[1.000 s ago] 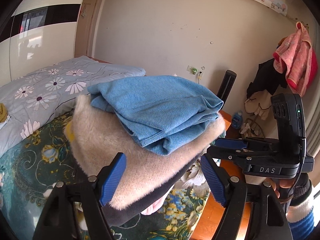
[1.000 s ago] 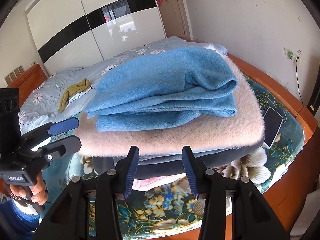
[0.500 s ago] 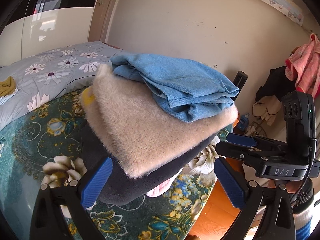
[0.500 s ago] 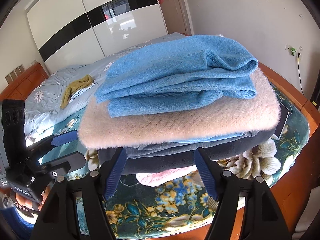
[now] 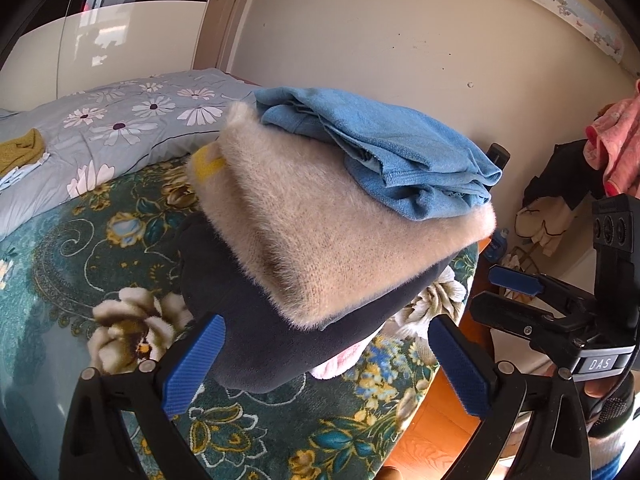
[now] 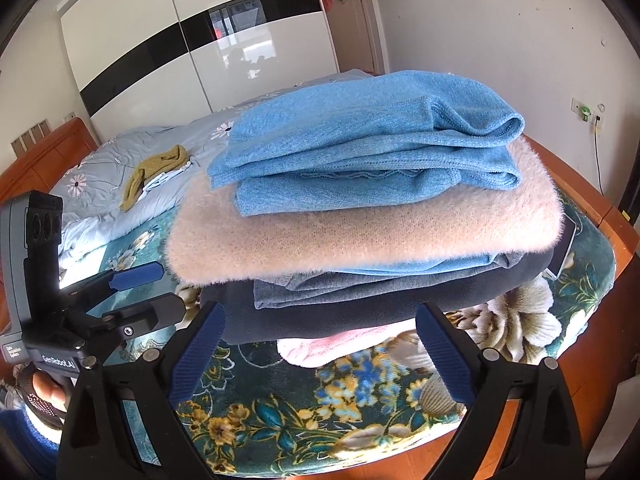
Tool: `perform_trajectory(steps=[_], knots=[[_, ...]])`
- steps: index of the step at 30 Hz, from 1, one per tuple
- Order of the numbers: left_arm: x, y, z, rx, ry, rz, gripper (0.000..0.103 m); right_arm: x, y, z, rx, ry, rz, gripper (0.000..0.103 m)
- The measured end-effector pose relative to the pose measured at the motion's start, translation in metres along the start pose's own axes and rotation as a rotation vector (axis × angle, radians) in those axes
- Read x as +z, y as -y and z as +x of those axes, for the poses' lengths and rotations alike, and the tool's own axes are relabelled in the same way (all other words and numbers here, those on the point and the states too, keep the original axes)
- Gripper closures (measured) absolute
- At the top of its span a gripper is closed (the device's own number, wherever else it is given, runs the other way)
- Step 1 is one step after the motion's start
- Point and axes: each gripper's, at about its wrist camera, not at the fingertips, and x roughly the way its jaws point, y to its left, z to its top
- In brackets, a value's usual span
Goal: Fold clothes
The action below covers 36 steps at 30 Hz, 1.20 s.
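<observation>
A stack of folded clothes rests on the floral bed cover (image 5: 100, 248): a blue top (image 5: 384, 152) (image 6: 360, 140) on a fluffy beige sweater (image 5: 320, 240) (image 6: 360, 236), then a grey-blue piece (image 6: 360, 284), a dark navy garment (image 5: 272, 340) (image 6: 360, 312) and a pink one (image 6: 340, 344) at the bottom. My left gripper (image 5: 328, 364) is open, just in front of the stack's corner. My right gripper (image 6: 320, 352) is open before the stack's long side. Each gripper shows in the other's view, the right one (image 5: 516, 292), the left one (image 6: 136, 288).
A daisy-print duvet (image 5: 120, 128) with a mustard garment (image 6: 156, 168) lies farther up the bed. A phone (image 6: 564, 244) lies beside the stack. The wooden bed frame (image 6: 600, 216) borders the far side. Clothes (image 5: 616, 148) hang on the wall; a wardrobe (image 6: 200, 52) stands behind.
Both grippers have opened wide and drawn back from the stack, which now rests on the bed. A second ago their jaws were closer together at the stack's lower edge.
</observation>
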Motion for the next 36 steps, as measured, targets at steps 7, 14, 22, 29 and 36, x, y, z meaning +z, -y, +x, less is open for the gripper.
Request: perform_trajectory(steps=[7, 14, 22, 29, 36], knots=[[-0.004, -0.006, -0.004, 0.027, 0.019, -0.003, 0.0, -0.006, -0.012, -0.004, -0.066, 0.029, -0.045, 0.0], [-0.007, -0.006, -0.018, 0.083, 0.086, 0.024, 0.0, -0.01, -0.022, -0.014, -0.109, 0.079, -0.035, 0.0], [-0.013, -0.002, -0.021, 0.167, 0.112, 0.066, 0.0, -0.014, -0.033, -0.014, -0.149, 0.093, -0.033, 0.0], [-0.015, -0.005, -0.022, 0.181, 0.112, 0.054, 0.0, -0.02, -0.035, -0.013, -0.157, 0.081, -0.017, 0.0], [-0.019, -0.008, -0.022, 0.194, 0.106, 0.052, 0.0, -0.021, -0.037, -0.011, -0.152, 0.072, -0.015, 0.0]])
